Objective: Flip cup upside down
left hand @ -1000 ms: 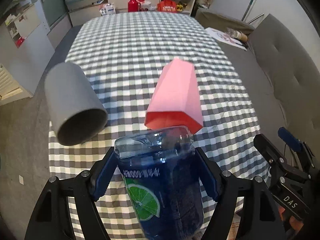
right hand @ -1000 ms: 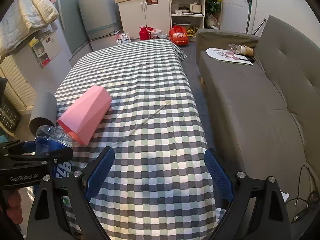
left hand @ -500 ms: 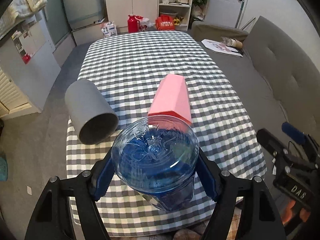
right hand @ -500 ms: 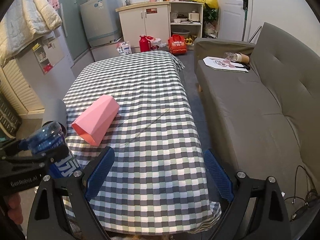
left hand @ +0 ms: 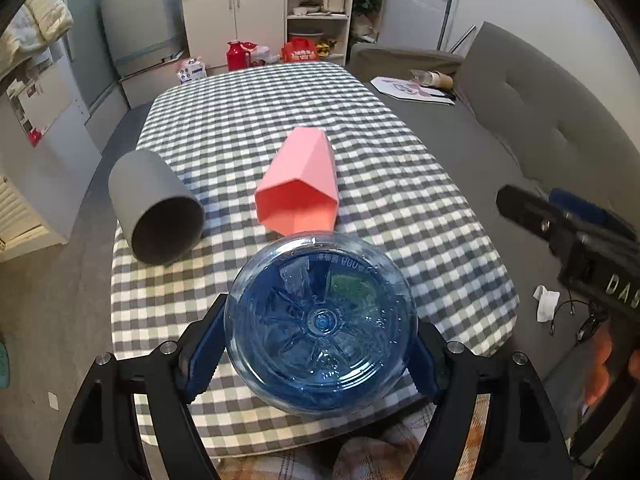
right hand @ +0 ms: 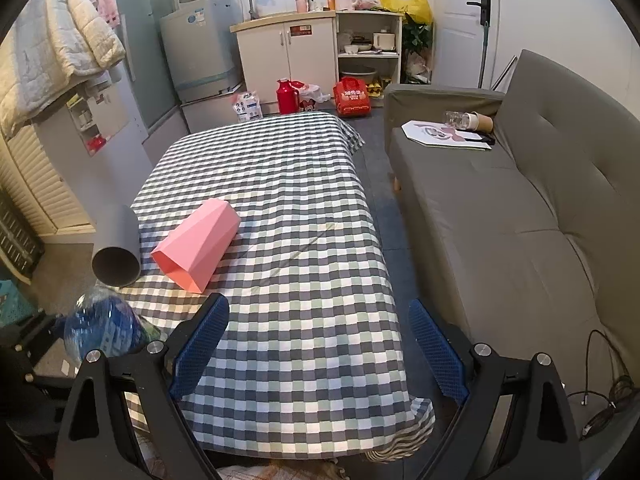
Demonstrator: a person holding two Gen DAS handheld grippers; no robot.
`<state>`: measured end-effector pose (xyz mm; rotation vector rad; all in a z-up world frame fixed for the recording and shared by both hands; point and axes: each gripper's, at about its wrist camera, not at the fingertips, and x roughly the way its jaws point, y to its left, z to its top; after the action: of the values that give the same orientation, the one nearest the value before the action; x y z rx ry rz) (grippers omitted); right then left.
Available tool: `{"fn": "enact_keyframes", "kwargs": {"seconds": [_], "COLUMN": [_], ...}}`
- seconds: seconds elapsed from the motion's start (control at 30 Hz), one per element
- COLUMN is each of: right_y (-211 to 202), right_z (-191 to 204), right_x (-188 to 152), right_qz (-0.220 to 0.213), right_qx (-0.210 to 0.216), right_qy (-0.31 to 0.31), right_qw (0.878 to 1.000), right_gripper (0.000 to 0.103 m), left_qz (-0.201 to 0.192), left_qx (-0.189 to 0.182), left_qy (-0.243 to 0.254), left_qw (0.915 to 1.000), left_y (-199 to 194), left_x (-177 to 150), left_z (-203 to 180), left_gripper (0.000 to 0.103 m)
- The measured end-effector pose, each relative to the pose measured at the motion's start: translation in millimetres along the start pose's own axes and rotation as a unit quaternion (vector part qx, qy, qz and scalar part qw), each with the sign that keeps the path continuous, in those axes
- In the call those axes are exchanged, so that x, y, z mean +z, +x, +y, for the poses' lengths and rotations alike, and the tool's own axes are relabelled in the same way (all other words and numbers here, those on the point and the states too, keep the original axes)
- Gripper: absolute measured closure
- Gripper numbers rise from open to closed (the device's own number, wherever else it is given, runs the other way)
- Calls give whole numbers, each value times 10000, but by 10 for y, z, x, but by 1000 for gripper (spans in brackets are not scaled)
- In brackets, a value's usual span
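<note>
The blue transparent cup (left hand: 318,328) is sitting clamped between the two blue-padded fingers (left hand: 202,354) of the left gripper (left hand: 316,354), held in the air above the near end of the bench (left hand: 248,120), and its ribbed base is now facing straight into the left wrist camera. A second ago the same camera was seeing its side wall with the lime label, and half a second ago the base was only starting to turn toward the lens, so the cup is rolling over in the grip while the gripper itself is rising away from the checked cloth. In the right wrist view the cup (right hand: 105,326) is showing at the lower left, tilted, beside the dark body of the left gripper (its label is too blurred to read there). Just beyond it the pink faceted cup (left hand: 298,188) is lying on its side with its open mouth toward the camera, and the grey cylinder cup (left hand: 154,206) is lying on its side at the bench's left edge, apart from the pink one; both are resting where they were before. The right gripper (right hand: 318,344) is hovering over the near right part of the bench with its jaws spread wide, holding nothing, as in the earlier frames. A grey sofa (right hand: 520,216) is running along the right side.
</note>
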<state>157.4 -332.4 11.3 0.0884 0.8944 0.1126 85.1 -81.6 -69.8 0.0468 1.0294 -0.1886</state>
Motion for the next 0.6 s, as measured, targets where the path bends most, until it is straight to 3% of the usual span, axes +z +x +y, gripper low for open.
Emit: {"fn": "enact_keyframes", "kwargs": {"seconds": [0.43, 0.6], "right_y": [-25, 0], "right_z": [19, 39], "right_x": [-50, -50], "right_qz": [61, 93], "right_qx": [1, 7], "right_qy": [-20, -50], "right_qw": [10000, 9999], "right_gripper": [12, 12], "left_qz": [222, 185], "left_qx": [-137, -276], "left_qy": [-66, 22], "left_qw": [9996, 9994], "left_y": [196, 230], "left_x": [-185, -231], "left_z": [55, 67], "left_gripper": [22, 35]}}
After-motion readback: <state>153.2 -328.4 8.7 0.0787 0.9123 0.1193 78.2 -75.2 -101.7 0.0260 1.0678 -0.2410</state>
